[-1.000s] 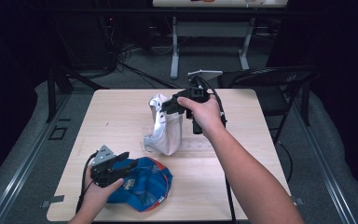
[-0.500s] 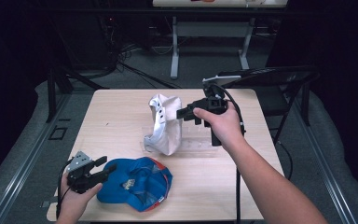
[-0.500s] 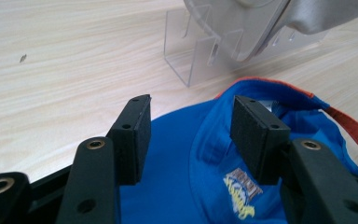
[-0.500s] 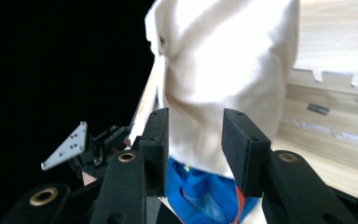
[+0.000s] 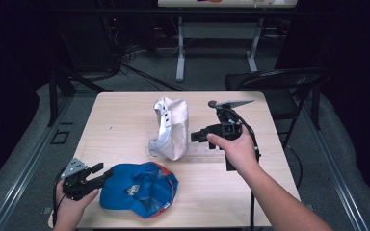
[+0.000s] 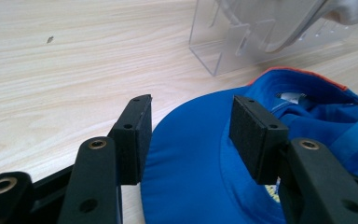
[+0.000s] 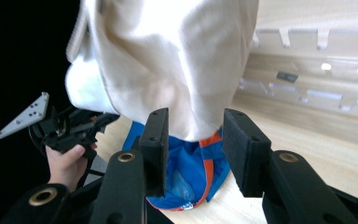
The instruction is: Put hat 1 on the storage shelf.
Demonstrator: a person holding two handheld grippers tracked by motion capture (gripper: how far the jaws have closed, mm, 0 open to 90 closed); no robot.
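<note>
High view puts the left tongs (image 5: 99,174) at about 7 o'clock on the table (image 5: 120,120), held in the person's left hand (image 5: 72,204) at the near left corner, jaws spread wide with nothing gripped; in the left gripper view the brim of the blue cap (image 6: 200,158) lies between the pads, which stand clear of it. Just to the right, the blue cap (image 5: 139,188) rests crown-down at 6 o'clock, its inside facing up. At the table's centre the white cap (image 5: 170,126) sits on a clear plastic stand (image 5: 197,148). At 3 o'clock the right tongs (image 5: 196,136), in the right hand (image 5: 238,150), point at the white cap, just beside it; their jaws have just been opening, and in the right gripper view the pads stand apart with the white cloth beyond them, ungripped.
</note>
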